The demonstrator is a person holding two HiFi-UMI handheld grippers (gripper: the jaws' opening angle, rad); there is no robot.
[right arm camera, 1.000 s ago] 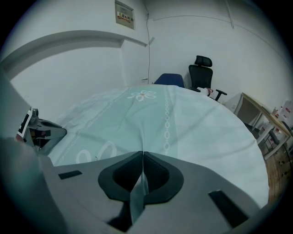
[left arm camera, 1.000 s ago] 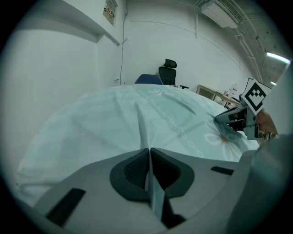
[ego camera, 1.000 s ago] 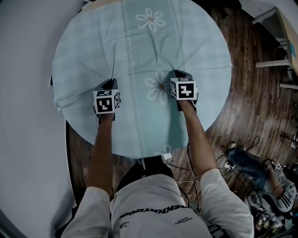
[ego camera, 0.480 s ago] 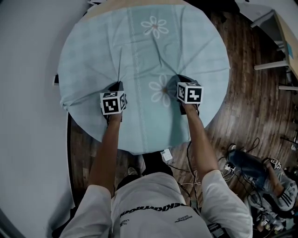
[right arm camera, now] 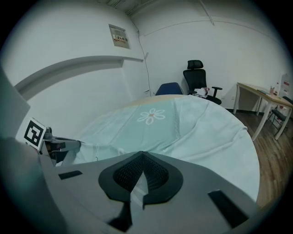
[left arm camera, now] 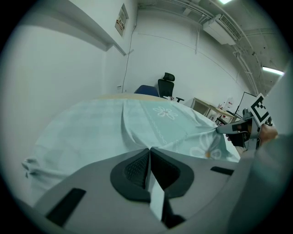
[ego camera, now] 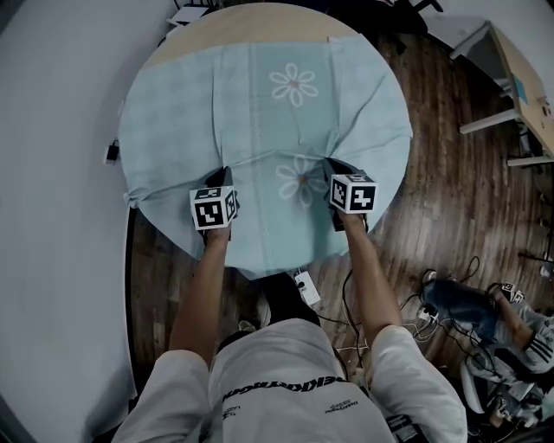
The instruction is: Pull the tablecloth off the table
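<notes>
Tablecloth mid-pull, both grippers clamped on pinched folds.
Left gripper (ego camera: 222, 173) and right gripper (ego camera: 330, 163) each have jaws shut tight on a ridge of the pale blue tablecloth (ego camera: 260, 112). Since a second ago the cloth has slid toward the person and a crescent of bare round table (ego camera: 251, 24) shows at the far edge, so the pull looks roughly a third done. Near hem overhangs the near edge. Wall close on the left, open wood floor (ego camera: 450, 199) on the right, cables (ego camera: 346, 298) by the feet.
</notes>
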